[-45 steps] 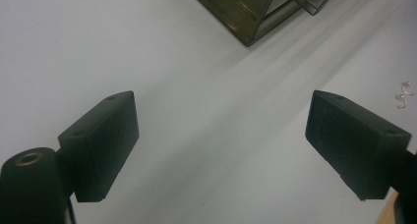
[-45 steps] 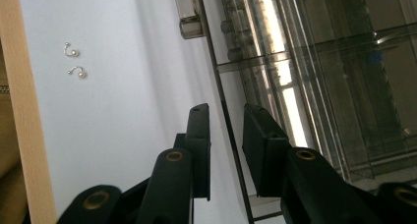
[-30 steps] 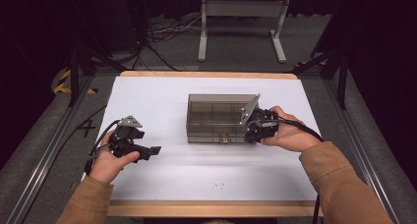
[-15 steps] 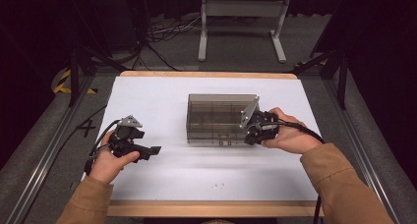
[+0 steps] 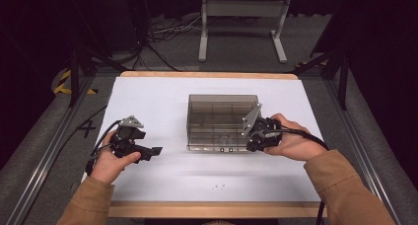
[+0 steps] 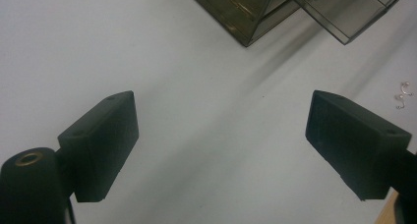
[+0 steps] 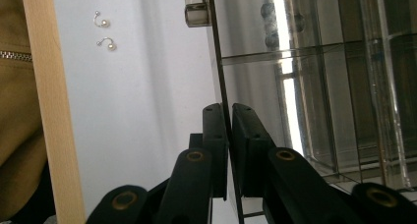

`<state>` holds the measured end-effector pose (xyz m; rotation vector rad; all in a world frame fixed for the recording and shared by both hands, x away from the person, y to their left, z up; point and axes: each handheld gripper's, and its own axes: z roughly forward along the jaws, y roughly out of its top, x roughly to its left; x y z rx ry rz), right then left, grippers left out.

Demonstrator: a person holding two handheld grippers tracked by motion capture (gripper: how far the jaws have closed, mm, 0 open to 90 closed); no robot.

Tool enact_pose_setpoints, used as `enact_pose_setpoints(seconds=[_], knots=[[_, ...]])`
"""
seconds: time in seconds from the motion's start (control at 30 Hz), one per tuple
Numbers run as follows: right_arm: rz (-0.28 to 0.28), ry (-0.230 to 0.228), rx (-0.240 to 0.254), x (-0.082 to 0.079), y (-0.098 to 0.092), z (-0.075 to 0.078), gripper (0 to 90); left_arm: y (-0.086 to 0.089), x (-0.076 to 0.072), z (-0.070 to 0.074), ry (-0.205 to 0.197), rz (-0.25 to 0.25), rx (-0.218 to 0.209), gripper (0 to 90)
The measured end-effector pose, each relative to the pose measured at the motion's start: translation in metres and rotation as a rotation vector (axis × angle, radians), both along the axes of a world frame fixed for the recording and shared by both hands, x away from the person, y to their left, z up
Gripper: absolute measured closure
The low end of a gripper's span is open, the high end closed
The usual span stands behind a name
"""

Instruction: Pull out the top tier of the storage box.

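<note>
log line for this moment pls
right gripper: jaws just closing, shut on front wall of smoky clear box | left gripper: open, over table | earrings: loose

Left claw (image 6: 221, 145) wide open; right claw (image 7: 229, 135) just closing, clamped.

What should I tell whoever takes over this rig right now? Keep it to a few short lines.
Right gripper: jaws have just been closing and now pinch the front wall of the smoky clear box at its near right corner.
Left gripper: open, holding nothing, over the bare white tabletop left of the box.
Two pearl earrings lie loose near the table's front edge.
Done: the box wall is gripped.
Left: probably opening the box and putting the earrings inside.
</note>
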<state>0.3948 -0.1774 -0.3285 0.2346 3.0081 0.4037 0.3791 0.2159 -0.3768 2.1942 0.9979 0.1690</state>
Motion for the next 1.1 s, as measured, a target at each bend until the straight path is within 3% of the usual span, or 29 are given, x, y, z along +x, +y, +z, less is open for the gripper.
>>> enact_pose_setpoints(seconds=[0.43, 1.1], knots=[[0.022, -0.004, -0.019, -0.013, 0.001, 0.000, 85.4, -0.001, 0.000, 0.000, 0.003, -0.003, 0.001, 13.1], [0.044, -0.010, -0.047, -0.016, 0.005, -0.006, 86.5, -0.001, 0.000, 0.000, 0.003, -0.006, 0.000, 13.1]])
